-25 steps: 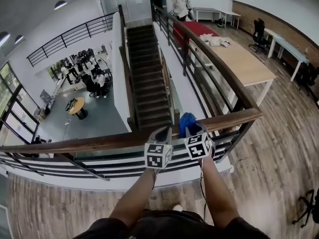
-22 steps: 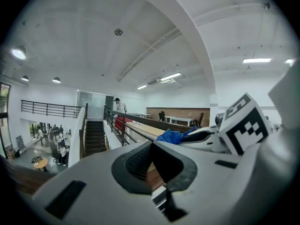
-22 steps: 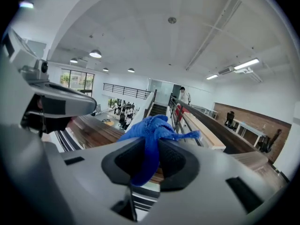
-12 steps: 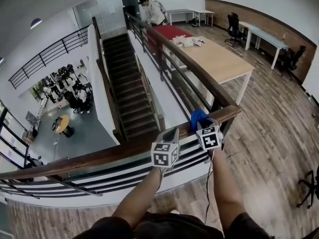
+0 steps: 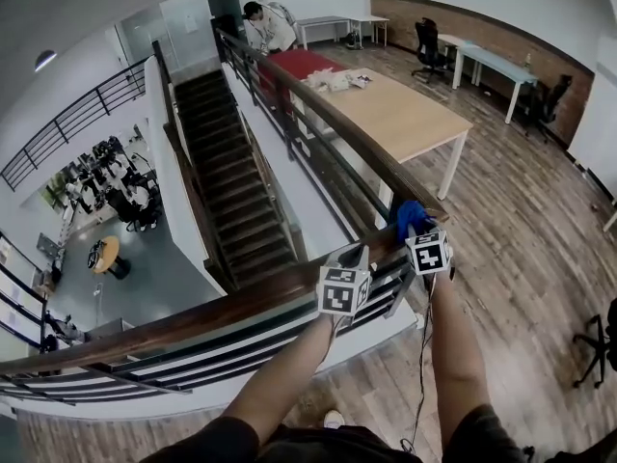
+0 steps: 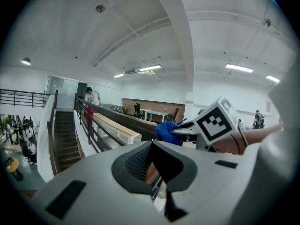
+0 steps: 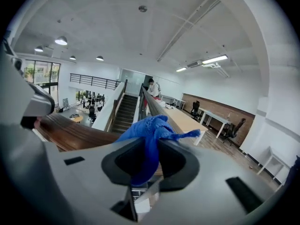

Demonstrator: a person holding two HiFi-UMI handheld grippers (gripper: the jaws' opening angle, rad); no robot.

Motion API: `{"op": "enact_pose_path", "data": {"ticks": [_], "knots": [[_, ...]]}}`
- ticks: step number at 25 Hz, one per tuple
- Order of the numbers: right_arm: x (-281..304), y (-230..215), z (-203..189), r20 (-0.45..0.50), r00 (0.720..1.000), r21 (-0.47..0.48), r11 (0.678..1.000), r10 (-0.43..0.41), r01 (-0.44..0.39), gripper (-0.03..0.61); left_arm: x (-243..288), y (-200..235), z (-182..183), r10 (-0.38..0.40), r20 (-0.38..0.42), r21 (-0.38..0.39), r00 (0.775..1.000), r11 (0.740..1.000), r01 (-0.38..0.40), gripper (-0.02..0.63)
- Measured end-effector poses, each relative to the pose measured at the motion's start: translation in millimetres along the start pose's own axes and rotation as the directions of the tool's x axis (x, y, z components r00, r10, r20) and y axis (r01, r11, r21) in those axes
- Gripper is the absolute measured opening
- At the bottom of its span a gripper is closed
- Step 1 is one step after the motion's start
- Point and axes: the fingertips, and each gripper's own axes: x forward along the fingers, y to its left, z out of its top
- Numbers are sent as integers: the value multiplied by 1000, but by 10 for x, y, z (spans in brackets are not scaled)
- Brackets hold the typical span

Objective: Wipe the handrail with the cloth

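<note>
Two grippers at handrail (image 5: 193, 324): R gripper (image 5: 417, 231) fingers clamped on blue cloth (image 5: 409, 212) at rail corner; L gripper (image 5: 358, 258) fingers closed together, empty.

We see a staircase (image 5: 227, 181) descending to a lower floor, where a round table (image 5: 104, 256) stands near a group of people (image 5: 120, 196). On the upper level, a long wooden desk (image 5: 405, 114) carries pale items (image 5: 337, 80). A person (image 5: 265, 27) is beyond it, and an office chair (image 5: 429, 51) stands on the plank floor (image 5: 540, 249).

The left hand-held gripper (image 6: 151, 161) has closed, empty jaws; beyond, blue cloth (image 6: 166, 131) meets the handrail (image 6: 113, 119)
</note>
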Motion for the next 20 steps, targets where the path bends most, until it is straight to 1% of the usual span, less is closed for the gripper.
{"op": "enact_pose_path", "data": {"ticks": [2,4,8,9,11,13,15,18,20], "knots": [[69,-199,-26,-14,1000,7,1000,-24,24,92,144,-50,26,-15,-13,-3,1000,1000,15,5],[76,-334,-43,-26,999,5,999,-42,42,93,187,-110,62,-29,-10,1,1000,1000,29,5],[-56,-353,-98,-45,997,-10,998,-58,57,92,0,-193,77,-36,23,-3,999,999,36,5],[-80,-345,-96,-36,997,-15,998,-62,62,92,-53,-196,86,-35,33,-11,999,999,35,5],[-146,-277,-23,35,998,-13,999,-49,49,92,-163,-172,111,-33,59,-21,998,999,35,5],[-283,-87,100,141,990,6,1000,-21,20,92,-303,-86,114,-26,90,-30,996,999,29,5],[-449,227,260,223,975,30,999,6,-13,91,-481,68,125,-11,120,-41,993,999,16,5],[-685,818,487,295,954,49,996,59,-76,91,-854,327,154,5,173,-58,985,998,5,5],[-863,1237,623,335,936,38,991,107,-127,91,-1170,489,162,34,215,-65,976,998,-20,5]]}}
